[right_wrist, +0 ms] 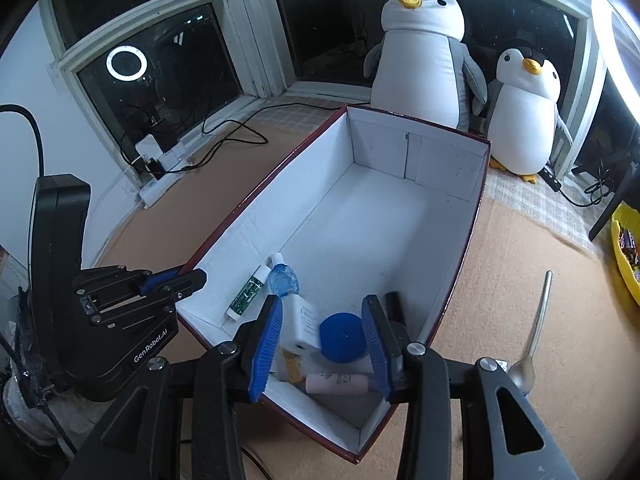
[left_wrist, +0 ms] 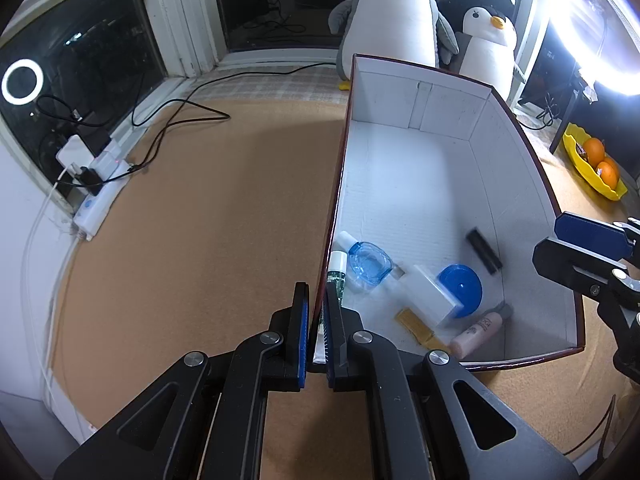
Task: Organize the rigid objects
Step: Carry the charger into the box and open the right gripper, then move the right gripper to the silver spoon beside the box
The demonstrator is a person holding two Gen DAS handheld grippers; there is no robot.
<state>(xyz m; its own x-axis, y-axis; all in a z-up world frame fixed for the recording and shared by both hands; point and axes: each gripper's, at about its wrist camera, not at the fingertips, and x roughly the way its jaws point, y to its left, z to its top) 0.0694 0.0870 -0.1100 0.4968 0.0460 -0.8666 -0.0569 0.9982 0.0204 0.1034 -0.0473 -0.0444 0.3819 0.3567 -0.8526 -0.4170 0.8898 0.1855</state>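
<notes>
A white-lined box with dark red edges (left_wrist: pixel 520 168) (right_wrist: pixel 452 152) stands on the tan mat. Inside at its near end lie a clear blue bottle (left_wrist: pixel 368 262) (right_wrist: pixel 284 280), a blue round lid (left_wrist: pixel 460 288) (right_wrist: pixel 340 336), a white block (left_wrist: pixel 428 296) (right_wrist: pixel 302 320), a pink tube (left_wrist: pixel 478 332) (right_wrist: pixel 340 384), a green-white tube (left_wrist: pixel 336 272) (right_wrist: pixel 246 294), a yellow packet (left_wrist: pixel 416 326) and a black stick (left_wrist: pixel 484 250). My left gripper (left_wrist: pixel 318 308) (right_wrist: pixel 188 278) is shut on the box's left wall. My right gripper (right_wrist: pixel 322 320) is open and empty above the box's near end.
A metal spoon (right_wrist: pixel 532 340) lies on the mat right of the box. A yellow tray with oranges (left_wrist: pixel 592 164) sits far right. Two plush penguins (right_wrist: pixel 420 52) stand behind the box. A power strip with cables (left_wrist: pixel 96 184) lies at the left by the window.
</notes>
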